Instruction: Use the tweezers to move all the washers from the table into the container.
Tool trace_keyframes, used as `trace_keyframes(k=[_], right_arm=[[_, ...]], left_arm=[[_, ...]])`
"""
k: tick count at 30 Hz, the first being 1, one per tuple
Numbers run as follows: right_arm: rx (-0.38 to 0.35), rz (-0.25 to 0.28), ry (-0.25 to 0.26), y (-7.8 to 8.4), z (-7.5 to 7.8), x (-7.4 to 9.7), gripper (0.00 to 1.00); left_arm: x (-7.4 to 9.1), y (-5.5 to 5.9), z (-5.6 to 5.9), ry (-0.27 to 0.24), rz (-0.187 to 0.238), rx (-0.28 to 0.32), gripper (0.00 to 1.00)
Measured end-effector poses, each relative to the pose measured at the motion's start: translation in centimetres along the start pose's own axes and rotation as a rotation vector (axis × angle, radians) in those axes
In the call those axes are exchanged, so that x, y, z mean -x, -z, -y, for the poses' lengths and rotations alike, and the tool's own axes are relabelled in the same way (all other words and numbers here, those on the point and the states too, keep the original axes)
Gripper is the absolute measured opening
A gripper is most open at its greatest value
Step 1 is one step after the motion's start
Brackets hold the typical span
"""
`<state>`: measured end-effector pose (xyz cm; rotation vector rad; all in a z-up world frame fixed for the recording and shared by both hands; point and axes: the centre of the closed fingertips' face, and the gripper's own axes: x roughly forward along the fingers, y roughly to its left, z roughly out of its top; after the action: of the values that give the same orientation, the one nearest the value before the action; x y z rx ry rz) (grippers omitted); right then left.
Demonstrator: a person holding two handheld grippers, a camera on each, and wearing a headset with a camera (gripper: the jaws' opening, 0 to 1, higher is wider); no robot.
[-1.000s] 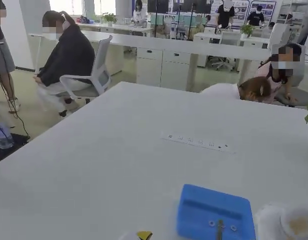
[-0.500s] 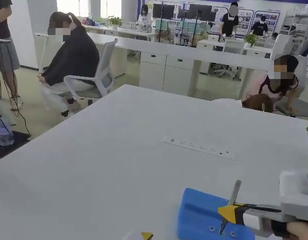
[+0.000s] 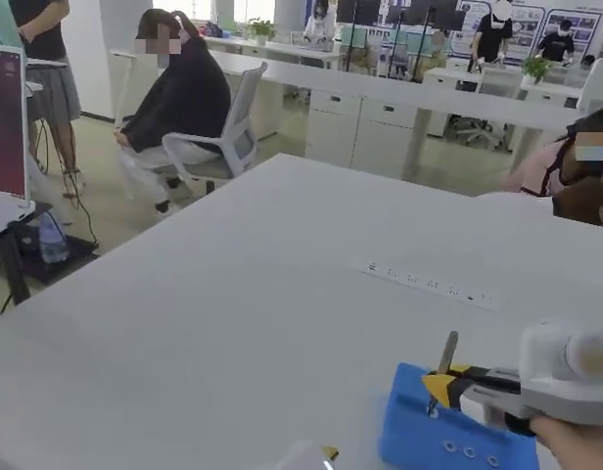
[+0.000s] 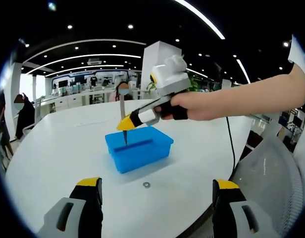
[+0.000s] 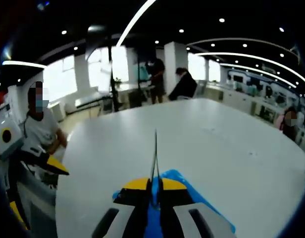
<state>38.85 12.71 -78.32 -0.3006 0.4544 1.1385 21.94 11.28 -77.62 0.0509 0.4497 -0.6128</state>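
A blue container point(image 3: 419, 446) sits near the table's front edge, with three washers point(image 3: 469, 451) lying in it. My right gripper point(image 3: 440, 385) hovers over the container's left end, shut on thin metal tweezers point(image 3: 446, 351). In the left gripper view the tweezers point(image 4: 123, 114) point down into the container point(image 4: 138, 148), and one washer point(image 4: 146, 185) lies on the table just in front of it. My left gripper point(image 4: 157, 184) stands open close to that washer. The right gripper view shows its jaws point(image 5: 153, 187) pressed on the tweezers point(image 5: 155, 151) above the container point(image 5: 207, 210). Whether the tweezer tips hold anything cannot be told.
A socket strip point(image 3: 429, 284) is set into the white table point(image 3: 233, 294) beyond the container. A person sits on an office chair point(image 3: 228, 147) past the far left edge, and another person point(image 3: 580, 171) crouches at the far right. A monitor point(image 3: 6, 127) stands at the left.
The head camera has swung left and tilted. My right gripper with the tweezers has come up into the head view from the bottom right and now hangs above the container.
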Motion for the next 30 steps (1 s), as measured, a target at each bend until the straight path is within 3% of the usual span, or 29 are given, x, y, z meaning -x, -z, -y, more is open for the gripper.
trace_keyframes(k=[6, 9, 12, 15, 17, 22, 30], right_arm=[[0.002, -0.022, 0.020, 2.0, 0.4, -1.3, 0.04], [-0.026, -0.032, 0.031, 3.1, 0.8, -1.1, 0.04], [-0.096, 0.017, 0.029, 3.2, 1.1, -0.5, 0.04], [-0.078, 0.005, 0.020, 3.9, 0.9, -0.2, 0.04], [-0.089, 0.031, 0.008, 3.5, 0.8, -0.1, 0.04], [-0.087, 0.029, 0.008, 3.6, 1.0, 0.0, 0.05], [-0.109, 0.098, 0.038, 1.6, 1.8, 1.4, 0.05]], left_arm=[[-0.1, 0.4, -0.4, -0.012, -0.018, 0.003, 0.94], [-0.1, 0.6, -0.4, -0.012, -0.025, 0.001, 0.93], [-0.2, 0.8, -0.4, -0.013, -0.037, -0.008, 0.93], [-0.2, 0.9, -0.3, -0.010, -0.045, -0.010, 0.92], [-0.1, 0.9, -0.4, -0.014, -0.047, -0.015, 0.92], [-0.1, 1.0, -0.4, -0.016, -0.048, -0.012, 0.93], [0.0, 1.0, -0.3, -0.011, -0.055, -0.020, 0.93]])
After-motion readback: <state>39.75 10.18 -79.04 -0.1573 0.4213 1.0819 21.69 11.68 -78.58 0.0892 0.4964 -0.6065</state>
